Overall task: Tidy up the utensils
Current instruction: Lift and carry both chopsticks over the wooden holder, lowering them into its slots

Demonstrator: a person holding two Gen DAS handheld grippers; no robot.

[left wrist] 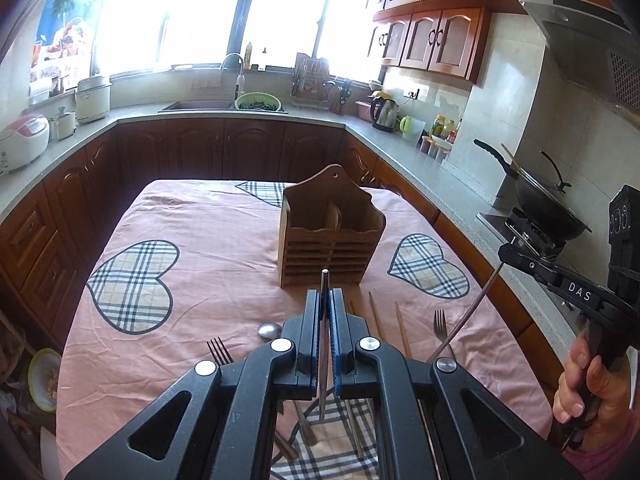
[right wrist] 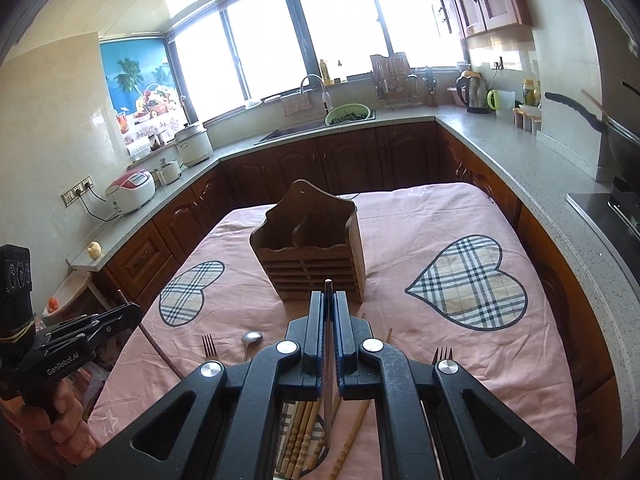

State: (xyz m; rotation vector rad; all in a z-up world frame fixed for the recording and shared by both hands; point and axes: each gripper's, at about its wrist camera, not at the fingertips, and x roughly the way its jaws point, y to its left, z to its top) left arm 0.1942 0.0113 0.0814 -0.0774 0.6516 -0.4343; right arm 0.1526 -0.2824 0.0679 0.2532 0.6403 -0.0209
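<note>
A wooden utensil holder [left wrist: 332, 232] with two compartments stands upright on the pink tablecloth [left wrist: 200, 240]; it also shows in the right wrist view [right wrist: 310, 252]. My left gripper [left wrist: 325, 300] is shut on a dark chopstick [left wrist: 324, 280] held upright, above the table in front of the holder. My right gripper [right wrist: 329, 304] is shut on another dark chopstick [right wrist: 328, 286]; the right gripper [left wrist: 506, 254] also shows in the left wrist view with its chopstick [left wrist: 468, 312] hanging down. Forks [left wrist: 219, 350], a spoon [left wrist: 269, 330] and wooden chopsticks [left wrist: 402, 330] lie on the cloth below.
More wooden chopsticks [right wrist: 300, 436] lie under the right gripper. Kitchen counters [left wrist: 400, 144] surround the table on three sides. A wok [left wrist: 544, 200] sits on the stove at right. Rice cookers [right wrist: 130, 190] stand on the left counter.
</note>
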